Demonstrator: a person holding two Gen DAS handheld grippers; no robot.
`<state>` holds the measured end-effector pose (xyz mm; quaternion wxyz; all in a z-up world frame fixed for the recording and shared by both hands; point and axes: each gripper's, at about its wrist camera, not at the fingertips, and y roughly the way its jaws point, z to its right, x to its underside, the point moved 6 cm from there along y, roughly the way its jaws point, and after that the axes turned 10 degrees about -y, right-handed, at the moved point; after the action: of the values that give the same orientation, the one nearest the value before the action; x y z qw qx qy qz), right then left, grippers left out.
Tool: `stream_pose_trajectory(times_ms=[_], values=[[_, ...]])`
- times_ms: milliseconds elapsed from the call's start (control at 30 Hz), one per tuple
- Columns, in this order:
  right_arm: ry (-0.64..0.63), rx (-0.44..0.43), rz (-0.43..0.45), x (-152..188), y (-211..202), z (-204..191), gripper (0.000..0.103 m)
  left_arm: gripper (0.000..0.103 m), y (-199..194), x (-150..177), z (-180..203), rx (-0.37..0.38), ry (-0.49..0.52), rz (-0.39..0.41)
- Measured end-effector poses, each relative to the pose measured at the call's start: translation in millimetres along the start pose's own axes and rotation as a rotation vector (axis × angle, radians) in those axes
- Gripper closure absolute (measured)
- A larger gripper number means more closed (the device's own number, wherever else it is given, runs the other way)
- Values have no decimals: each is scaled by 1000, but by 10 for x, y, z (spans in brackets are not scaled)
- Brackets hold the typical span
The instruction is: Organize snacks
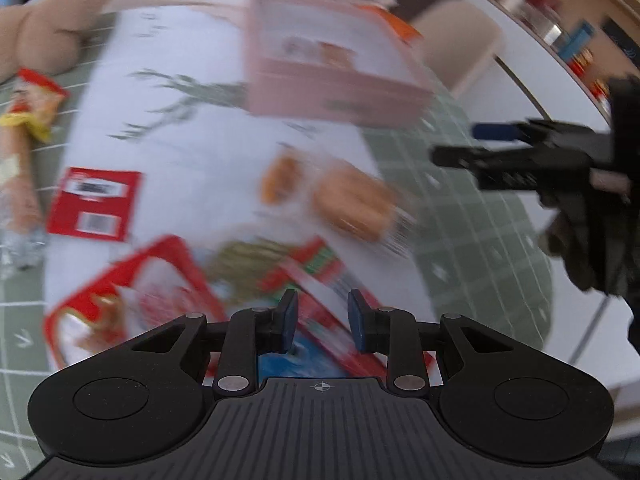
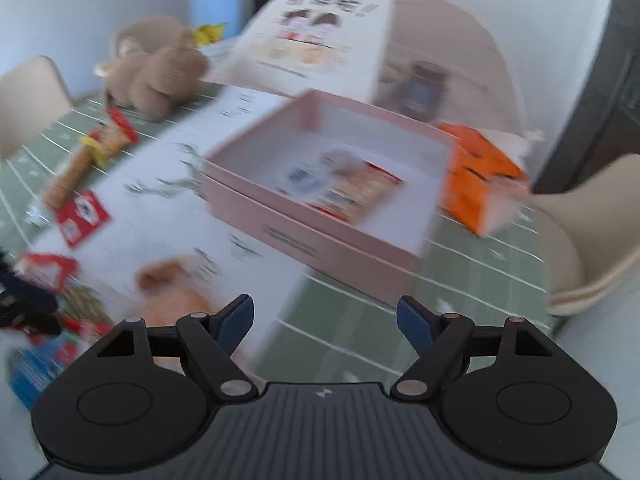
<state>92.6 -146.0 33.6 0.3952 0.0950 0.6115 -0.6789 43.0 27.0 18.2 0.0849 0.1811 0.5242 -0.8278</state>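
On the table, step in hand: snacks are being gathered from a white printed sheet (image 2: 168, 216) into an open pink box (image 2: 320, 184); one flat packet (image 2: 352, 188) is already lying inside it, and a further pick appears to be under way.
Left gripper (image 1: 322, 318): its jaws are being held close together over a red-and-white snack packet (image 1: 320, 276) at the near edge of the sheet; through the blur it cannot be told whether the packet is actually being pinched.
Right gripper (image 2: 325, 320): its jaws are standing wide apart with nothing between them, and it is being held over the green gridded mat (image 2: 460, 276) just in front of the box.
Next move, judged: the packet under the left jaws is probably being readied for a lift toward the box, which calls for a firm hold on its edge and a clear path over the near wall.
Snacks waiting: a red-bordered packet (image 1: 132, 304), a small red packet with barcodes (image 1: 96, 204), a round golden pastry (image 1: 354, 204), and a long biscuit pack (image 1: 20, 152) toward the left edge.
Other things: a plush toy (image 2: 152, 72) at the far left, an orange carton (image 2: 480, 176) beside the box, and the box's raised lid (image 2: 320, 28) behind it.
In the way: the crowded packets are overlapping, so a neighbour could be dragged along.
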Motion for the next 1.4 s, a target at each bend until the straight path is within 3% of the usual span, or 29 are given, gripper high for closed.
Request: stream_pose_trajectory(times_ms=[100,267,367,467,567,633,800,967,1067,1233,1400], values=[[28,-28,-11,160,-2,47,24,72,18,108,75,-19,-8,-27],[-30,-16,-1,364,-1,-23,24,72,118,182,-15,-118,-113,-28],[-88,20,-9,499,-25,29,24,72,189,124,9,-109,-161,-9],[-77,64,-26,576,-103,233,24,71,306,53,169,-98,-128,-7],[-60,110,-14,503,-229,463,24,57,436,-44,410,-62,-50,-4],[-45,116,1,379,-305,556,24,58,474,-61,494,-35,-22,-5],[-4,-39,36,109,-262,283,22,58,272,-62,391,-27,3,35],[-84,-140,20,8,168,-327,22,58,117,-285,41,-146,-21,92],[-102,-168,28,-46,305,-519,22,59,103,-458,-42,-173,-16,121],[-29,-128,30,-82,382,-309,22,60,340,-714,-10,-197,12,128],[53,-122,6,59,381,-31,21,73,677,-816,61,-227,51,82]])
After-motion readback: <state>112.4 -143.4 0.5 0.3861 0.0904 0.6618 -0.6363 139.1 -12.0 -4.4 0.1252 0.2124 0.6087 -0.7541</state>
